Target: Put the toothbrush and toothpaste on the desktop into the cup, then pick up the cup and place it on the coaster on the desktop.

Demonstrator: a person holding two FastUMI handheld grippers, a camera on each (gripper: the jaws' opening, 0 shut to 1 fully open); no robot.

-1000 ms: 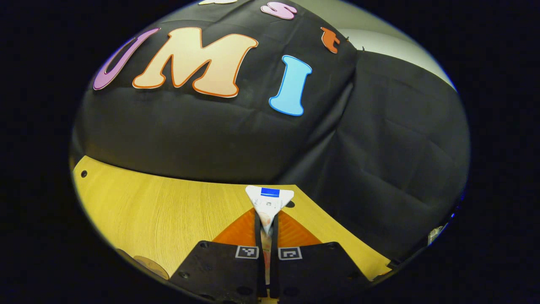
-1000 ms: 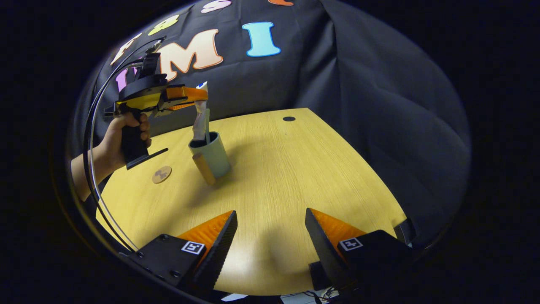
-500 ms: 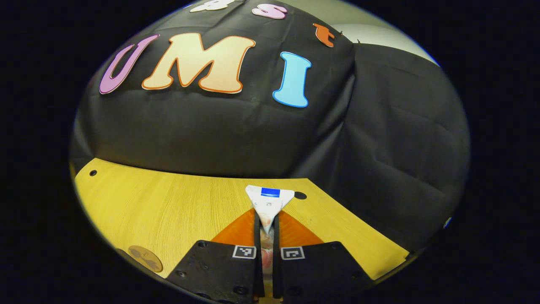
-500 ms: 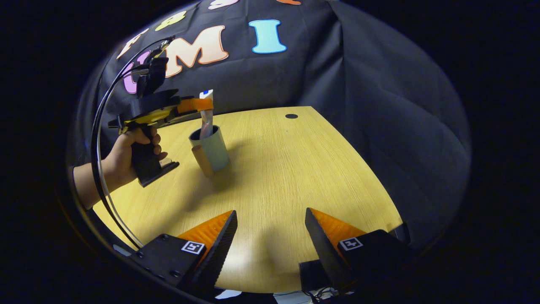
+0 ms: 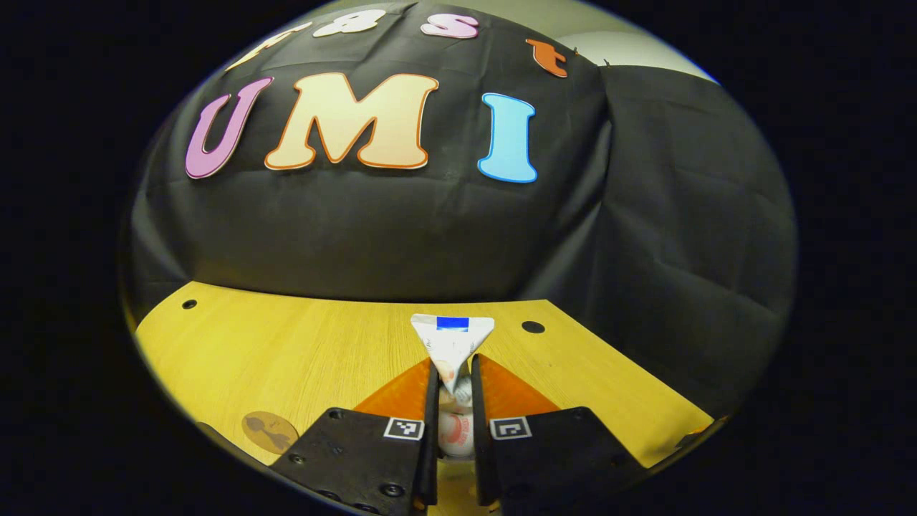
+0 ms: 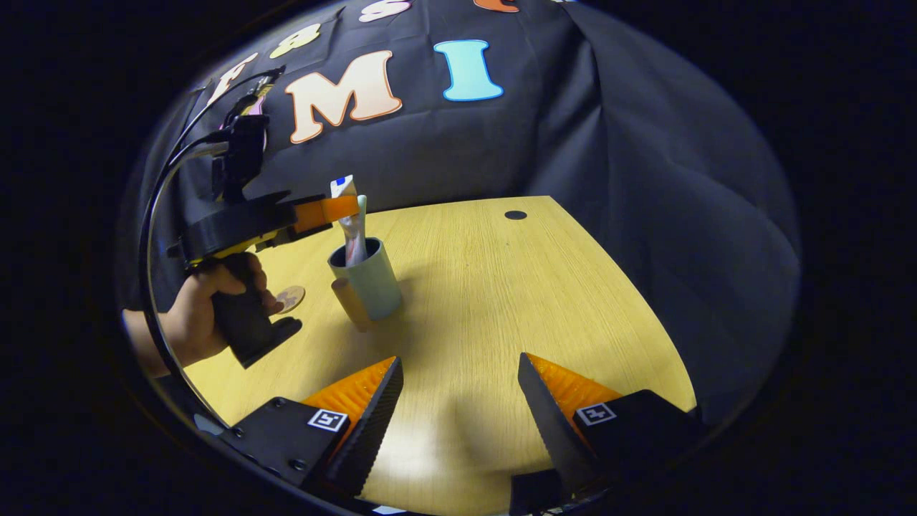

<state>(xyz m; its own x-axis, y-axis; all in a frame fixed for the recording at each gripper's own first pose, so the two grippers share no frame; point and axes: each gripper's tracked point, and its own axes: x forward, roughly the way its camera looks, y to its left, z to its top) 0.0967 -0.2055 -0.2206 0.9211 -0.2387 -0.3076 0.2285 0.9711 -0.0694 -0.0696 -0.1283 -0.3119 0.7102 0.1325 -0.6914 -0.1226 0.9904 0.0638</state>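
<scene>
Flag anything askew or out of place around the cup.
Nothing is spilled or damaged. The toothpaste leans slightly in the upright cup, its top between the left gripper jaws; the coaster sits apart, bare.

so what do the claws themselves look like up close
Each claw has two wedge-shaped fingers on black blocks carrying small square black-and-white markers. In the right gripper view, the left claw has a black pistol handle, a yellow-trimmed body, a black camera mount on top and looping black cables. No sleeve shows on the hand.
</scene>
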